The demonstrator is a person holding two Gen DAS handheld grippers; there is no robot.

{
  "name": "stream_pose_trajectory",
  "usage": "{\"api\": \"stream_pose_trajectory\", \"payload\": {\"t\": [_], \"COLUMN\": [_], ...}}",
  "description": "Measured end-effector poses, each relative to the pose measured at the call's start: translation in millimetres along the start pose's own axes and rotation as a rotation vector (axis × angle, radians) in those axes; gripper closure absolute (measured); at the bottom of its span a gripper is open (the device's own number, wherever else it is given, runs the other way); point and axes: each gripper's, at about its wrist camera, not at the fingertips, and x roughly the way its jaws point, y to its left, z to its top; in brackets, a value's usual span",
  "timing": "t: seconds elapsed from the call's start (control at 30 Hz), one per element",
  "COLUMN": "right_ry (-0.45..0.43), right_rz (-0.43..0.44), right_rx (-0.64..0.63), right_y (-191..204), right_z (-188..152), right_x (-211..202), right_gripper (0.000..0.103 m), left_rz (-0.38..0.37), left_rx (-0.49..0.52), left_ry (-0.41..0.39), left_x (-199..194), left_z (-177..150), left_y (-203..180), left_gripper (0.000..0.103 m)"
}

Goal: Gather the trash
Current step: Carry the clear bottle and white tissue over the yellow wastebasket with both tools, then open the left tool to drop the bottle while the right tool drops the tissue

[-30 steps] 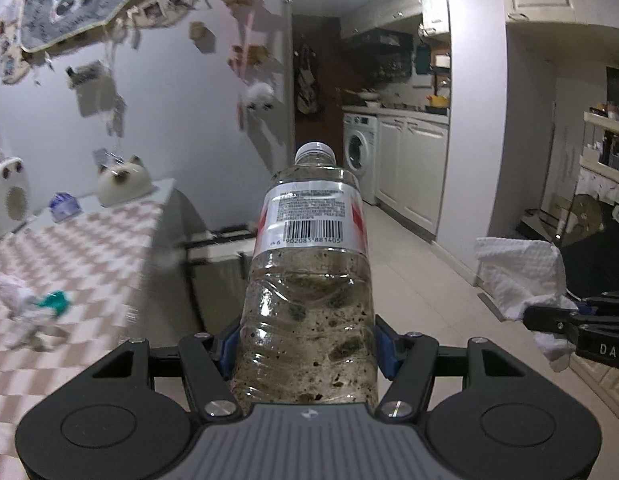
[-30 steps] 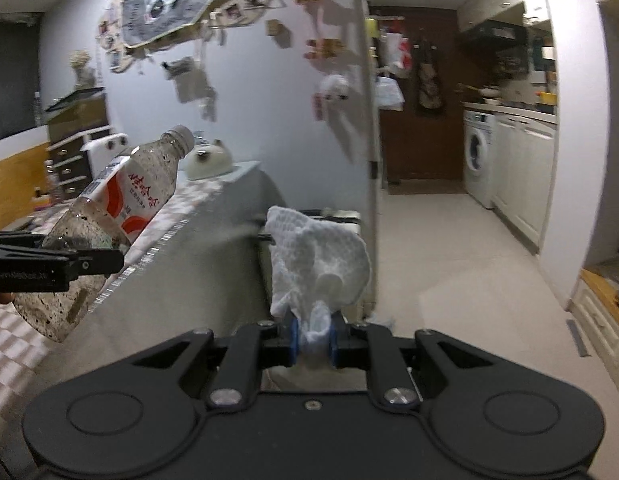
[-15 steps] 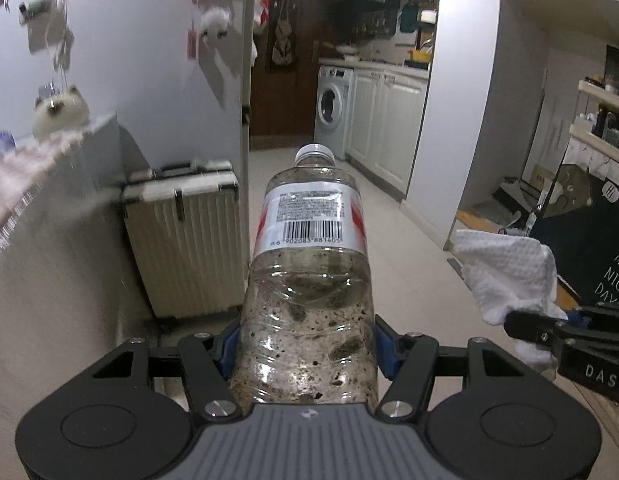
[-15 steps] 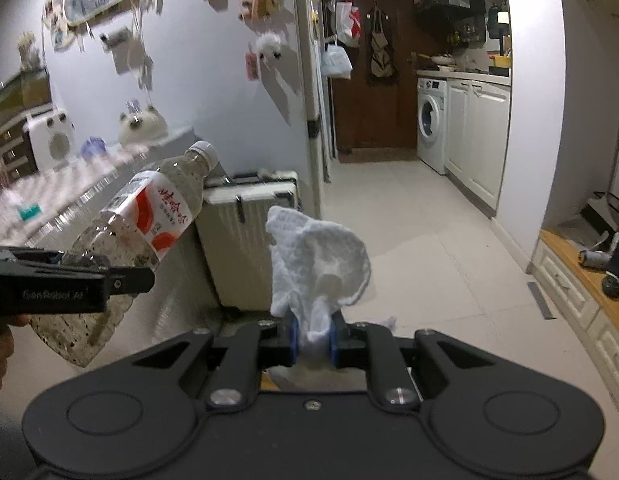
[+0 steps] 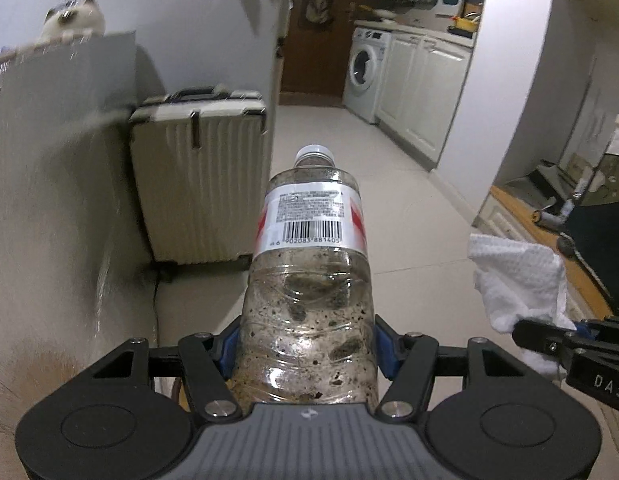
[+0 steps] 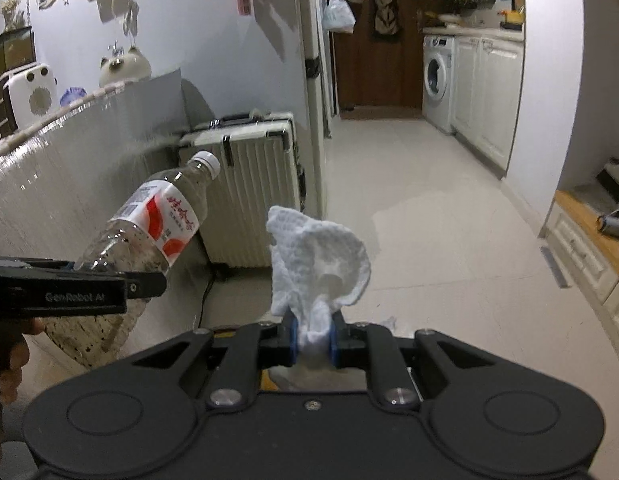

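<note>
My left gripper (image 5: 307, 346) is shut on a clear plastic bottle (image 5: 309, 264) with a white cap, a red and white label and dark specks inside. The bottle points forward and slightly down over the floor. In the right wrist view the same bottle (image 6: 149, 220) shows at the left, slanting up to the right, clamped by the left gripper (image 6: 141, 284). My right gripper (image 6: 313, 340) is shut on a crumpled white paper towel (image 6: 317, 260) that stands up from its blue pads. That towel (image 5: 517, 276) also appears at the right of the left wrist view.
A cream ribbed suitcase (image 6: 249, 192) stands on the floor against the wall, beside the table's hanging cloth (image 6: 69, 168). The pale tiled floor (image 6: 429, 220) runs toward a washing machine (image 6: 439, 80) and white cabinets (image 6: 489, 96). A low wooden step (image 5: 549, 248) lies at the right.
Both grippers have sunk below the table top with the bottle and towel still held. The tabletop has left the view; the suitcase and floor now fill it.
</note>
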Motion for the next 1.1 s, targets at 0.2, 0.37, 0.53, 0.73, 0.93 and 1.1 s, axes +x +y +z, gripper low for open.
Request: {"api": "stream_pose_trajectory", "payload": {"t": [0.2, 0.37, 0.53, 0.73, 0.93, 1.1], "right_ry": [0.081, 0.173, 0.241, 0.323, 0.396, 0.435], "right_rz": [0.056, 0.094, 0.111, 0.126, 0.114, 0.116], "right_rx": [0.024, 0.046, 0.072, 0.111, 0.145, 0.183], "right_y": [18.4, 36.2, 47.9, 50.3, 50.6, 50.2], "right_z": [-21.7, -47.3, -66.9, -86.2, -101.3, -105.7], "right_x": [67.7, 128.4, 174.8, 219.2, 258.4, 284.3], "right_gripper": [0.088, 0.088, 0.088, 0.088, 0.088, 0.088], "left_rz": [0.04, 0.082, 0.082, 0.007, -0.037, -0.027], "left_rx": [-0.032, -0.084, -0.189, -0.348, -0.393, -0.361], "left_ry": [0.068, 0.157, 0.255, 0.43, 0.543, 0.578], "left_x": [47.7, 95.4, 137.4, 188.4, 231.3, 261.7], "left_z": [-21.7, -47.4, -67.4, -101.5, -110.0, -111.6], "left_y": [44.2, 77.6, 105.7, 124.2, 131.3, 132.1], "left_gripper": [0.04, 0.04, 0.04, 0.04, 0.04, 0.039]}}
